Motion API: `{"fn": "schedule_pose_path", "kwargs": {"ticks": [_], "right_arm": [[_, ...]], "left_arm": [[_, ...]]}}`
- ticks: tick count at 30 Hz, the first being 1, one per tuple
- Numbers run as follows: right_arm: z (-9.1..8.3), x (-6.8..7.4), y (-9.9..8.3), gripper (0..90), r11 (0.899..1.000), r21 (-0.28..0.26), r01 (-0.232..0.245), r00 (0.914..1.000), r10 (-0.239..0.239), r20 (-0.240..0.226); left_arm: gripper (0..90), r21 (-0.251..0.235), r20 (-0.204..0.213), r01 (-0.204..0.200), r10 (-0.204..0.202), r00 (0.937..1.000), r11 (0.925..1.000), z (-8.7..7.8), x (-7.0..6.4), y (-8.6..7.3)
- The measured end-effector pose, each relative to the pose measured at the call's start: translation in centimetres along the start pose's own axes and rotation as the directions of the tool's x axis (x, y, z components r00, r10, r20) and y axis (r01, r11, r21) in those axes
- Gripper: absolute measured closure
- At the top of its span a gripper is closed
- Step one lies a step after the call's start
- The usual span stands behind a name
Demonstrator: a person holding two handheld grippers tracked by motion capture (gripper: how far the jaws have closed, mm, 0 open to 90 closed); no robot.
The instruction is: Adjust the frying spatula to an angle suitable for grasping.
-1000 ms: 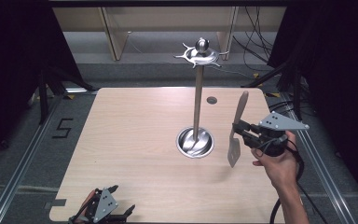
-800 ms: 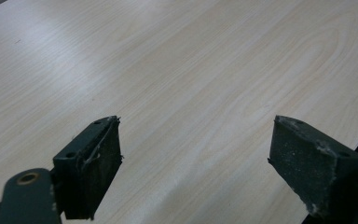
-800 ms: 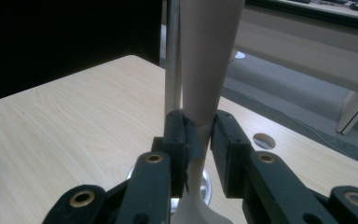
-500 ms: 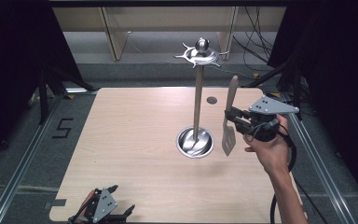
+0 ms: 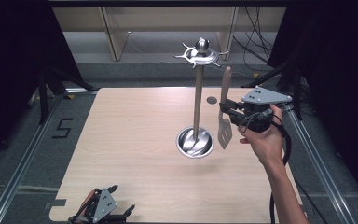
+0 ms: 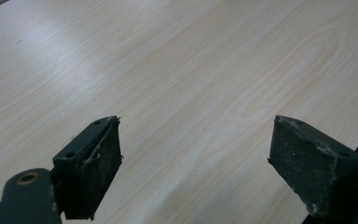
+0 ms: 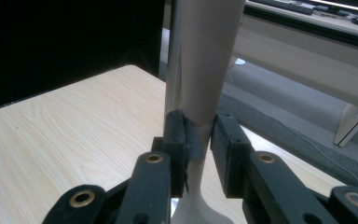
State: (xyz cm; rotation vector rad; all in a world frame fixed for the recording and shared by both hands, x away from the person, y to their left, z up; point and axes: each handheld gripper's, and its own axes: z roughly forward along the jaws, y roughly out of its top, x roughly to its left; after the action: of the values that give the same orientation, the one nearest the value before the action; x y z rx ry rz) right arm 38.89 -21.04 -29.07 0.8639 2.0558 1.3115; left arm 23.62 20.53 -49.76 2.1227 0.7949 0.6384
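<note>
Spatula (image 5: 224, 112) has been raised upright beside the stand (image 5: 197, 107), clamped in right gripper (image 5: 229, 114); left gripper (image 5: 103, 211) rests wide at table's (image 5: 121, 140) near edge.

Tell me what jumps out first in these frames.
The tall metal utensil stand at mid-table, its hooked crown up high and its round base on the wood. Just right of it, the right gripper holds a slotted spatula upright by its handle. The left gripper lies open at the table's near edge.
</note>
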Motion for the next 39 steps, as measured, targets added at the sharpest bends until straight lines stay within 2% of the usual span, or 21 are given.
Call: {"fn": "schedule_pose_path", "kwargs": {"ticks": [1,2,4,5,7,9,10,13,14,17,20,21,23,24,26,28,29,32,35,36,39], "right_arm": [[0.2,0.1,0.2,76.9,1.000,0.001,0.003,1.0000,-0.003,0.002],[0.2,0.1,0.3,76.9,1.000,0.004,0.009,1.0000,-0.009,0.002],[0.4,0.1,0.5,76.9,1.000,0.009,0.007,1.0000,-0.007,0.005],[0.7,0.2,0.7,76.8,1.000,0.002,0.007,0.9999,-0.007,0.013],[0.7,0.2,0.8,76.9,1.000,0.013,0.007,0.9999,-0.007,0.008],[0.9,0.3,0.8,76.8,1.000,0.011,0.013,0.9997,-0.013,0.023],[1.0,0.2,0.9,76.8,1.000,0.022,0.009,0.9999,-0.009,0.009],[1.1,0.2,0.9,76.8,0.999,0.036,-0.001,0.9999,0.001,0.013],[1.2,0.1,0.9,76.8,1.000,0.020,0.010,0.9996,-0.010,0.026],[1.3,0.1,1.1,76.8,1.000,0.021,0.019,0.9993,-0.020,0.033],[1.3,0.1,1.2,76.8,0.999,0.038,0.010,0.9999,-0.011,0.013],[1.3,0.0,1.3,76.8,0.999,0.034,0.021,0.9992,-0.023,0.033],[1.3,0.0,1.5,76.8,0.999,0.042,0.022,0.9992,-0.023,0.031],[1.3,0.0,1.5,76.8,0.999,0.050,0.017,0.9994,-0.018,0.030],[1.5,0.0,1.6,76.8,0.999,0.045,0.027,0.9987,-0.029,0.042],[1.6,0.0,1.6,76.8,0.998,0.053,0.027,0.9989,-0.029,0.035],[1.7,-0.1,1.6,76.8,0.998,0.057,0.036,0.9983,-0.039,0.044],[2.0,0.0,1.5,76.8,0.998,0.050,0.039,0.9976,-0.042,0.055],[2.2,0.1,1.5,76.7,0.998,0.048,0.035,0.9980,-0.038,0.051],[2.2,0.0,1.6,76.7,0.998,0.057,0.040,0.9981,-0.043,0.044],[2.4,0.1,1.5,76.7,0.999,0.041,0.030,0.9981,-0.032,0.054]], "left_arm": [[15.8,-0.023,-0.013,0.012,-0.013,0.9998,0.9997,0.2,-0.2,-0.1],[15.7,0.001,0.000,0.001,-0.001,1.0000,1.0000,0.0,0.0,0.0],[15.8,0.001,-0.001,0.001,-0.001,1.0000,1.0000,-0.1,0.0,0.0],[15.8,0.018,-0.011,0.026,-0.026,0.9996,0.9995,-0.2,-0.2,-0.1],[15.8,0.006,-0.005,0.039,-0.039,0.9992,0.9992,-0.2,-0.3,-0.1],[15.7,0.008,-0.004,0.036,-0.036,0.9993,0.9993,-0.2,-0.2,-0.1],[15.8,0.007,-0.004,0.037,-0.037,0.9993,0.9993,-0.2,-0.2,-0.1],[15.8,0.008,-0.004,0.037,-0.036,0.9993,0.9993,-0.2,-0.2,-0.1],[15.8,0.008,-0.004,0.036,-0.036,0.9993,0.9993,-0.2,-0.2,-0.1],[15.8,0.022,-0.011,0.020,-0.020,0.9997,0.9996,-0.2,-0.2,-0.1],[15.7,0.020,-0.015,0.012,-0.012,0.9998,0.9997,-0.2,-0.2,0.0],[15.8,0.023,-0.008,0.020,-0.020,0.9998,0.9995,-0.2,-0.2,-0.1],[15.8,0.022,-0.011,0.012,-0.011,0.9999,0.9997,-0.2,-0.1,0.0],[15.7,0.008,-0.002,0.037,-0.037,0.9993,0.9993,-0.2,-0.3,-0.1],[15.7,0.008,-0.003,0.034,-0.034,0.9994,0.9994,-0.2,-0.2,-0.1],[15.7,0.011,-0.006,0.004,-0.003,1.0000,0.9999,-0.2,-0.1,0.0],[15.7,0.010,-0.001,0.034,-0.034,0.9994,0.9994,-0.2,-0.3,-0.1],[15.7,0.010,-0.001,0.032,-0.032,0.9995,0.9994,-0.2,-0.3,-0.1],[15.7,0.009,-0.005,0.010,-0.010,0.9999,0.9999,-0.2,-0.1,0.0],[15.7,-0.005,0.002,-0.030,0.030,0.9996,0.9995,-0.1,0.1,0.1],[15.7,-0.006,0.001,-0.021,0.021,0.9998,0.9998,-0.1,0.1,0.1]]}}
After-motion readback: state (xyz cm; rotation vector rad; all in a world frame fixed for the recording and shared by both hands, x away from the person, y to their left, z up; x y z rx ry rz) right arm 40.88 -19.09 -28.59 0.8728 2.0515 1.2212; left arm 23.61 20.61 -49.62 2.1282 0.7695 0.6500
